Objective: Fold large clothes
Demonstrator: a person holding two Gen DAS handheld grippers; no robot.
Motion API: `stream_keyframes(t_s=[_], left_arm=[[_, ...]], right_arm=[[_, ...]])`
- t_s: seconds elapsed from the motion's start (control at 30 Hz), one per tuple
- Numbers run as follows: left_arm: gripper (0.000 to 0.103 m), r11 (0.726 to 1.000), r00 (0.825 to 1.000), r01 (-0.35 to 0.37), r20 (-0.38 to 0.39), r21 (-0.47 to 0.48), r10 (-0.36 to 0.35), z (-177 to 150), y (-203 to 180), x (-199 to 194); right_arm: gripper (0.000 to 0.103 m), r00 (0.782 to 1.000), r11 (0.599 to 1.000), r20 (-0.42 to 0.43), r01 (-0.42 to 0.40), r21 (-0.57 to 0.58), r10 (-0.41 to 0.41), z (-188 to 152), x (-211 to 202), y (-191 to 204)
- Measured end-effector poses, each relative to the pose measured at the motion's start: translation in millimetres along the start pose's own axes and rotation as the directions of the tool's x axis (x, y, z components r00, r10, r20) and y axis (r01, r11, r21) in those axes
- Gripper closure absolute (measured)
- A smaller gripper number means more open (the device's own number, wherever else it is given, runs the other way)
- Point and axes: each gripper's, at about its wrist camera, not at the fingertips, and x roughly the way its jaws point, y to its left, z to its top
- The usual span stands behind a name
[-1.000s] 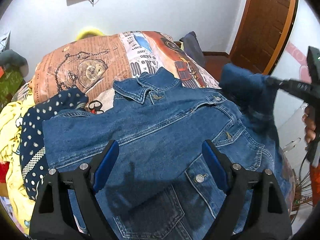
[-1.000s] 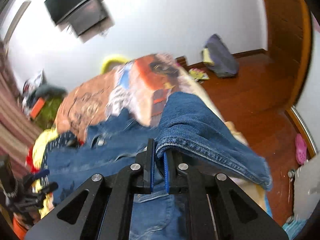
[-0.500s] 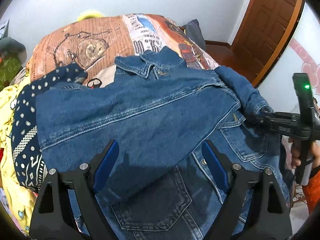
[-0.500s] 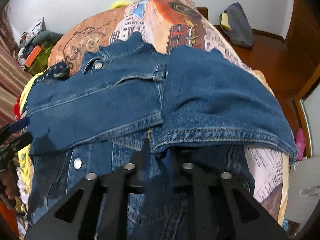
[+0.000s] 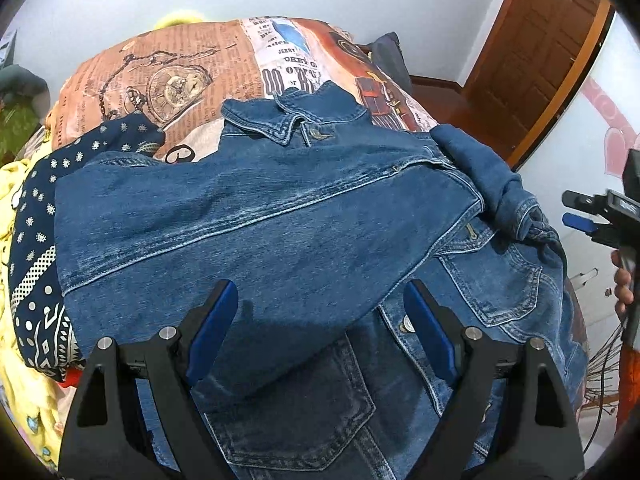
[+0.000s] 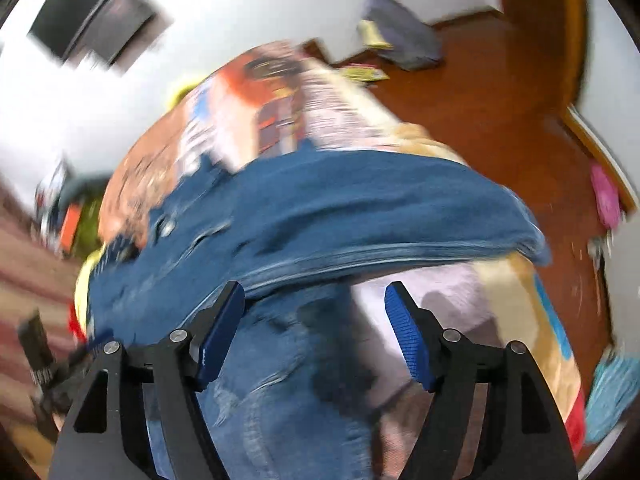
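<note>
A blue denim jacket (image 5: 256,216) lies on the bed, collar at the far end, its left half folded across the front. Its right sleeve (image 5: 492,184) lies bunched on the right chest pocket. My left gripper (image 5: 320,332) is open and empty, just above the jacket's lower front. My right gripper (image 6: 316,336) is open and empty, over the jacket's right edge; it also shows in the left wrist view (image 5: 576,210) off the bed's right side, clear of the sleeve. The right wrist view is blurred; the sleeve (image 6: 380,200) lies ahead of the fingers.
The bed has an orange newspaper-print cover (image 5: 168,72). A navy patterned cloth (image 5: 36,240) and yellow cloth (image 5: 16,360) lie at the jacket's left. A wooden door (image 5: 536,48) stands at the right. Clothes lie on the wooden floor (image 6: 404,40).
My right gripper laid the sleeve over the jacket's right front, opened and let it go, then drew back off the bed's right side. My left gripper stayed open.
</note>
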Motion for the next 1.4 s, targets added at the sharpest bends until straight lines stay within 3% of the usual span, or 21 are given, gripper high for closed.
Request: stream_keyframes(t_s=[0.07,0.2,0.4,0.53,0.63,0.73,0.93,1.1,1.23,1.4], left_arm=[[0.018,1.000,1.000,0.001,-0.001,0.005,-0.001,0.0,-1.9,0.9],[0.018,1.000,1.000,-0.004,-0.006,0.007,0.004,-0.2,-2.6,2.3],[0.018,1.000,1.000,-0.022,-0.018,-0.002,0.022,-1.2,3.7,6.5],[0.018,0.999,0.999,-0.035,-0.024,-0.010,0.034,-3.3,7.9,7.6],[0.018,0.999,0.999,-0.043,-0.024,-0.011,0.042,-4.2,10.8,6.8],[0.018,0.999,0.998,-0.053,-0.017,-0.007,0.053,-4.8,13.0,4.2],[0.018,0.999,0.999,-0.051,0.004,-0.013,0.051,-4.1,14.4,-4.9],[0.018,0.999,0.998,-0.047,0.041,-0.004,0.047,-4.4,13.1,-21.1],[0.018,0.999,0.996,-0.035,0.083,-0.011,0.036,-3.5,16.5,-41.4],[0.018,0.999,0.990,-0.037,0.136,-0.025,0.040,-4.1,27.7,-69.8]], right_arm=[[0.034,1.000,0.996,-0.003,0.015,0.089,-0.015,5.7,7.8,-21.9],[0.034,0.999,0.969,-0.035,-0.020,0.245,0.029,11.6,34.5,-56.2],[0.034,1.000,0.950,0.014,-0.019,0.310,0.016,27.8,54.3,-67.6],[0.066,0.997,0.947,0.037,0.051,0.316,-0.066,37.6,57.4,-71.6],[0.083,0.994,0.948,0.061,0.064,0.312,-0.087,44.5,51.1,-72.3],[0.090,0.991,0.957,0.106,0.045,0.286,-0.078,53.0,38.4,-62.2],[0.092,0.971,0.991,0.239,-0.019,0.130,-0.013,72.6,-9.6,-4.5],[0.093,0.947,0.994,0.304,-0.084,-0.066,0.100,78.5,-50.9,74.4],[0.093,0.938,0.969,0.287,-0.140,-0.205,0.196,70.1,-62.3,138.8],[0.093,0.945,0.920,0.196,-0.183,-0.347,0.262,41.8,-42.4,206.6]])
